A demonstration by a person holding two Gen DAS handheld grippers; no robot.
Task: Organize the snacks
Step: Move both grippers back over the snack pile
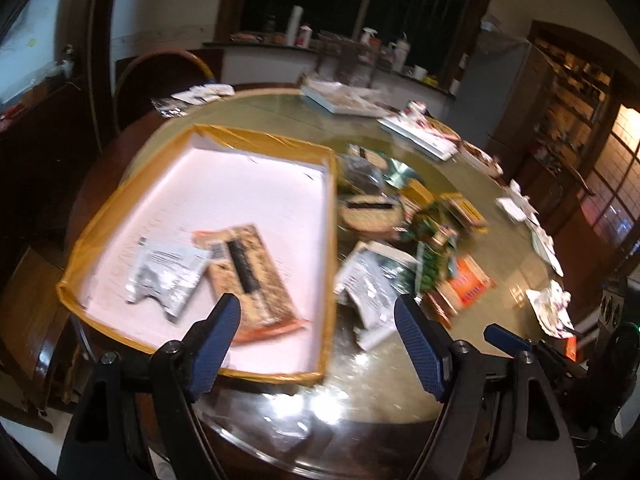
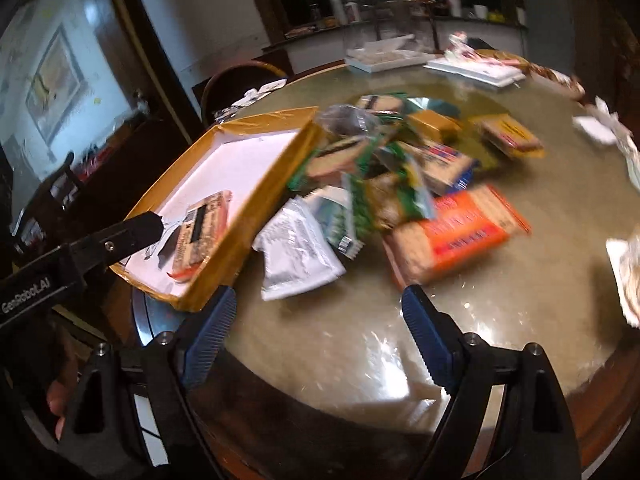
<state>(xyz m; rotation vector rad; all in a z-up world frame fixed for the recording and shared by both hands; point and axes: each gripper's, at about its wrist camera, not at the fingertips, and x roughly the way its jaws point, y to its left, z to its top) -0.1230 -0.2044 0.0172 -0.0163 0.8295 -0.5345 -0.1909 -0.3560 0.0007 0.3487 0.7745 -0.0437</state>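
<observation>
Motion blur smears the snack pile [image 2: 400, 184] at frame centre, its labels unreadable; the left hand-held gripper [image 2: 120, 236] partly hides the tray [image 2: 240, 236].

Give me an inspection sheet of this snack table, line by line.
Surface: round glossy table, glare patches.
Job's things: white tray with yellow taped rim holds a silver pouch and a tan bar packet; loose snack pile beside it, incl. orange packet.
Clutter: white trays and papers at far edge.
Grippers: left gripper open, empty; right gripper open, empty.
Cables: nothing seen.
Surroundings: chair, cluttered counter, dark window.
</observation>
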